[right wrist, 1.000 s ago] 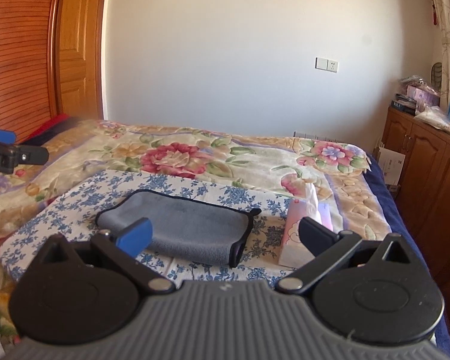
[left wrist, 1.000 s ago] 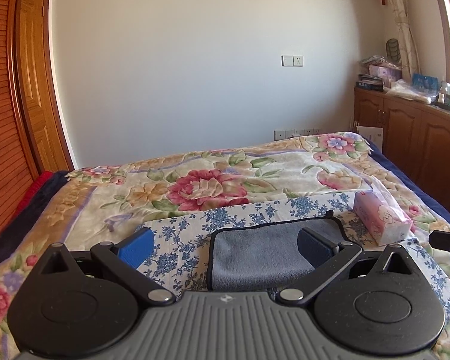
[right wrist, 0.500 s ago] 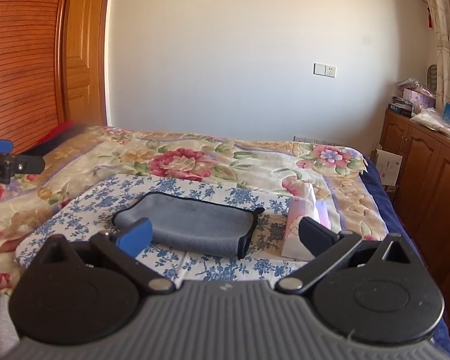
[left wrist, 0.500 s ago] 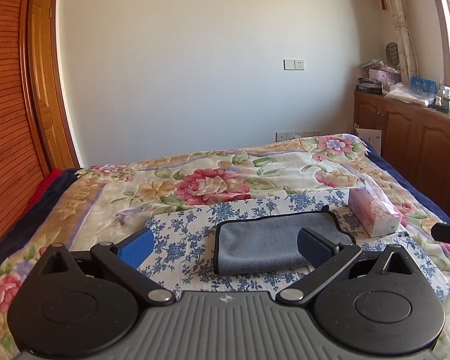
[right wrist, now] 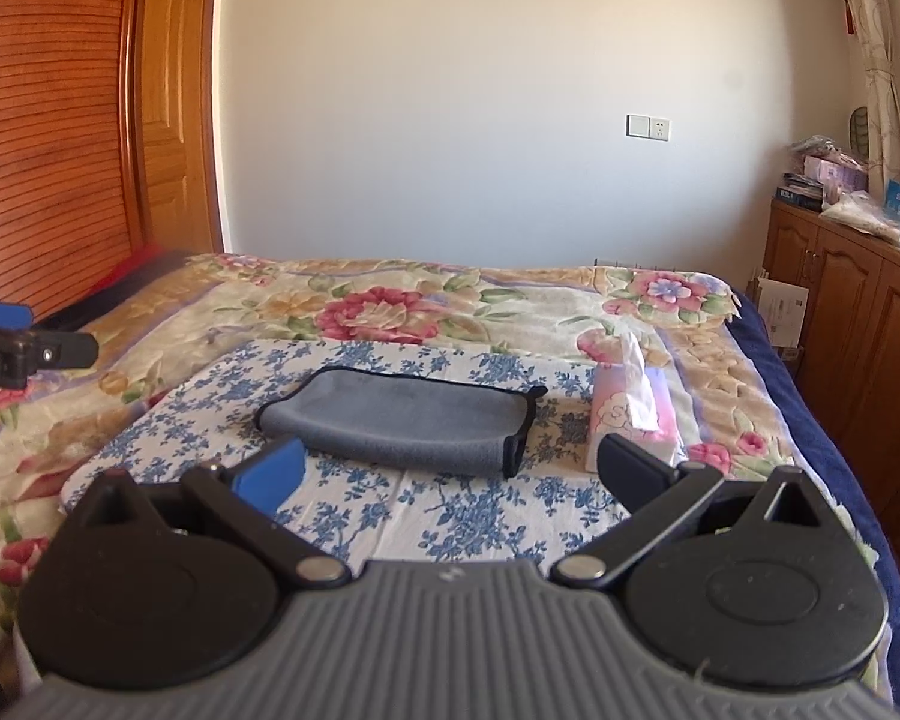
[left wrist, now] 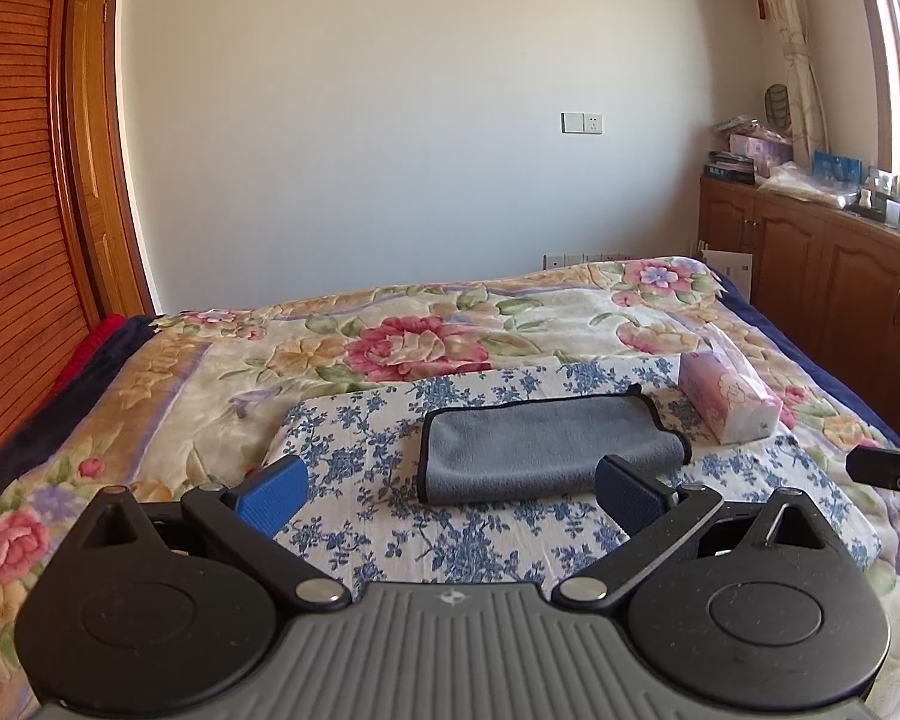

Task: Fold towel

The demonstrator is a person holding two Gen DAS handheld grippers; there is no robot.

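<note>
A grey towel (left wrist: pixel 546 444) with black trim lies folded in a flat rectangle on a blue-flowered cloth (left wrist: pixel 354 450) on the bed. It also shows in the right wrist view (right wrist: pixel 408 420). My left gripper (left wrist: pixel 450 492) is open and empty, held back from the towel's near edge. My right gripper (right wrist: pixel 450 471) is open and empty, also short of the towel. The tip of the right gripper shows at the right edge of the left wrist view (left wrist: pixel 888 468), and the left one at the left edge of the right wrist view (right wrist: pixel 24 342).
A pink tissue pack (left wrist: pixel 729 402) lies just right of the towel; it also shows in the right wrist view (right wrist: pixel 630 414). The flowered bedspread (left wrist: pixel 420 348) covers the bed. Wooden cabinets (left wrist: pixel 822 264) stand to the right, a wooden wardrobe (left wrist: pixel 18 240) to the left.
Both grippers have drawn back and up from the towel, which now sits farther off and whole in both views. The towel has not moved. Both grippers stay open.
</note>
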